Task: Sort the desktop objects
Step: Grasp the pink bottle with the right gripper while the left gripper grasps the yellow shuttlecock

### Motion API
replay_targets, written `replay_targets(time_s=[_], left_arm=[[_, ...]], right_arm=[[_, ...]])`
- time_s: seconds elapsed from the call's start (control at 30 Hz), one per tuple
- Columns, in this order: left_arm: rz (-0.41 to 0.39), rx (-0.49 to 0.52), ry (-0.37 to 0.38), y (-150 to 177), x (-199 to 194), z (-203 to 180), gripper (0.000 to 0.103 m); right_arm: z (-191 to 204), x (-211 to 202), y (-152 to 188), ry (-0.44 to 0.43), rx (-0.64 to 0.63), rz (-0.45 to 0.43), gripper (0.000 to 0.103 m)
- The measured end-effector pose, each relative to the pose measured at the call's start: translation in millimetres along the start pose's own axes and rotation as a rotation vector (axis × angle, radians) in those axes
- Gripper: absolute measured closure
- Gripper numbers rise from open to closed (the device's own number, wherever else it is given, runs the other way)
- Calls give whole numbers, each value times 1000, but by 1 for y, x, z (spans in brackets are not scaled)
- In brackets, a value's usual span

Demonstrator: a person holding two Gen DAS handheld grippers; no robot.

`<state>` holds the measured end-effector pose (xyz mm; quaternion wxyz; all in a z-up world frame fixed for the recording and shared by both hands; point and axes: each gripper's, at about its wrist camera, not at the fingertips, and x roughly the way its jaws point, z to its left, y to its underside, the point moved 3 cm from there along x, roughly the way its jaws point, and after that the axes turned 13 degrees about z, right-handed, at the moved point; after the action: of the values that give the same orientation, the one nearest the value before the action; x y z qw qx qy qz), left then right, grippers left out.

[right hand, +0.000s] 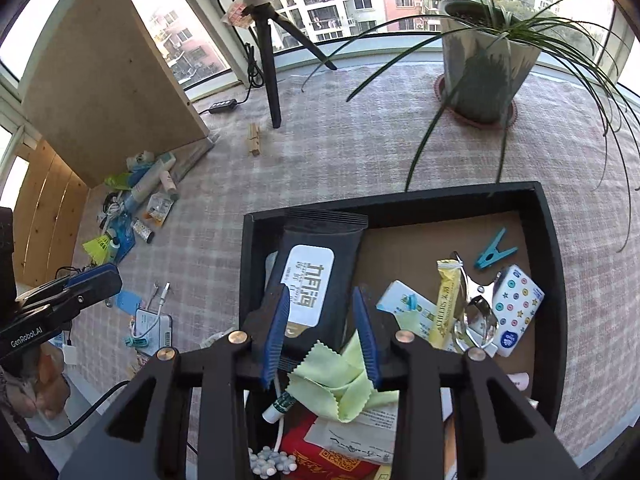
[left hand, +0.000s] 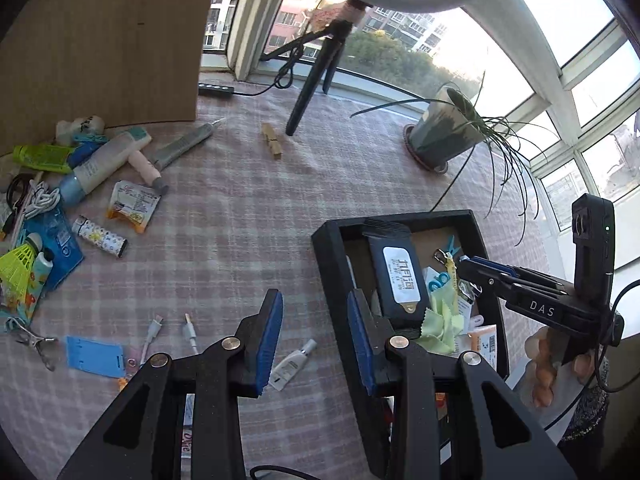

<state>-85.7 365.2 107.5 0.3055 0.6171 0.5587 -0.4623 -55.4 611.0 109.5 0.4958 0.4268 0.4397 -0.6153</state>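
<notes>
A black tray [right hand: 400, 202] [left hand: 324, 240] holds a black wipes pack [right hand: 316, 276] [left hand: 396, 268], a green cloth [right hand: 340, 380] [left hand: 440, 324], a blue clothespin [right hand: 494, 254], a yellow sachet [right hand: 444, 300] and a dotted tissue pack [right hand: 516, 304]. My right gripper [right hand: 322, 336] is open and empty over the tray's near part, above the wipes pack and cloth; it also shows in the left wrist view [left hand: 466, 266]. My left gripper [left hand: 314, 340] is open and empty above the cloth-covered table, left of the tray. Loose items lie at the left: tubes [left hand: 100, 164], a shuttlecock [left hand: 20, 260], a small white tube [left hand: 292, 364].
A potted plant [left hand: 440, 136] [right hand: 484, 72] stands behind the tray. A tripod [left hand: 312, 80] and a wooden clothespin [left hand: 272, 140] are at the back. A cardboard board [left hand: 100, 40] stands at the back left. A blue card [left hand: 94, 356] and cables [left hand: 190, 330] lie near my left gripper.
</notes>
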Motion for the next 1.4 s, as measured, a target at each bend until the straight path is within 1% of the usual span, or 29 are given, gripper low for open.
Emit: replay_targets(time_s=[0.13, 0.27, 0.43, 0.53, 0.57, 0.7, 0.8, 0.9, 1.07, 1.23, 1.4], left_arm=[[-35, -99, -24, 6, -16, 54, 71], [-72, -223, -59, 14, -32, 116, 71], [-116, -380, -110, 26, -47, 189, 71], [-131, -451, -116, 29, -52, 221, 66], [-130, -467, -117, 29, -52, 229, 66], [-106, -499, -137, 29, -46, 253, 65], [-95, -529, -127, 27, -40, 269, 65], [-86, -546, -120, 23, -35, 280, 65], [-77, -544, -106, 13, -26, 288, 65], [-63, -537, -105, 5, -17, 290, 66], [-67, -542, -102, 0, -14, 294, 69]], right_arm=[[42, 9, -15, -11, -80, 14, 69], [85, 22, -33, -14, -173, 23, 69], [132, 49, -60, -16, -248, 53, 69], [158, 69, -79, -34, -279, 84, 69], [167, 75, -85, -40, -286, 93, 69], [200, 105, -109, -55, -315, 139, 69], [221, 126, -125, -14, -351, 150, 69], [236, 147, -142, 8, -364, 164, 69], [248, 180, -164, 50, -371, 206, 70], [254, 204, -175, 63, -370, 237, 71], [258, 218, -176, 66, -368, 246, 81]])
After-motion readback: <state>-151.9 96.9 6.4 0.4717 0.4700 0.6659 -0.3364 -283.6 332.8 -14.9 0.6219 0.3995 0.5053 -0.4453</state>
